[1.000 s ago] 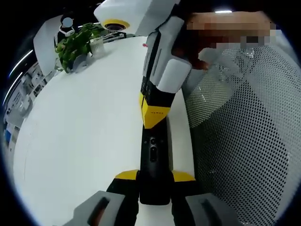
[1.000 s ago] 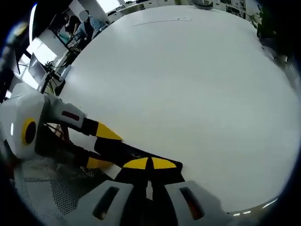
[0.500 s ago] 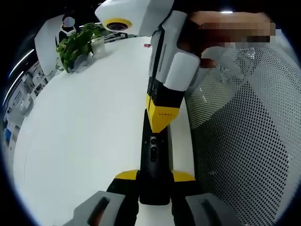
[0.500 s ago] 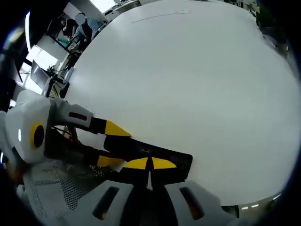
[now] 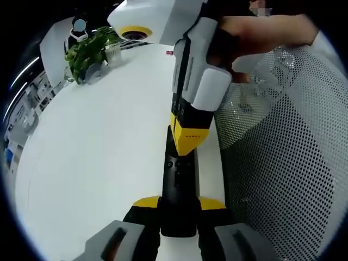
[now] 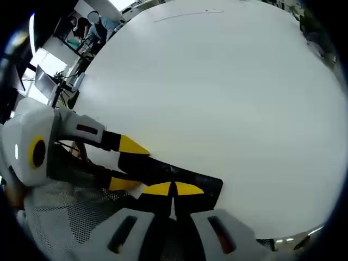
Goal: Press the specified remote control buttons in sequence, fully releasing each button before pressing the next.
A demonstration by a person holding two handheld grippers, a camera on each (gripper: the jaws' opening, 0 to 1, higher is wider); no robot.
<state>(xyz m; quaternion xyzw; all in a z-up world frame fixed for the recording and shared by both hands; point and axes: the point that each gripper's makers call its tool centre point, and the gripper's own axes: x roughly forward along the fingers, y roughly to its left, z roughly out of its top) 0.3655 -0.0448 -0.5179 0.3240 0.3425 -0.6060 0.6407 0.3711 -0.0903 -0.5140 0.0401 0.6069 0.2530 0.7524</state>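
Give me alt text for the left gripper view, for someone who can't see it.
The left gripper clamps a black remote control over a white table, while the right gripper touches the remote's far end with shut yellow tips. A potted plant stands at the far edge.

The left gripper (image 5: 179,204), grey with yellow tips, clamped its jaws on both sides of a long black remote control (image 5: 178,187). The right gripper (image 6: 173,189), white and black with yellow tips, had its jaws pressed together, and their tips rested on top of that remote. A person's hand (image 5: 261,35) held the right gripper.
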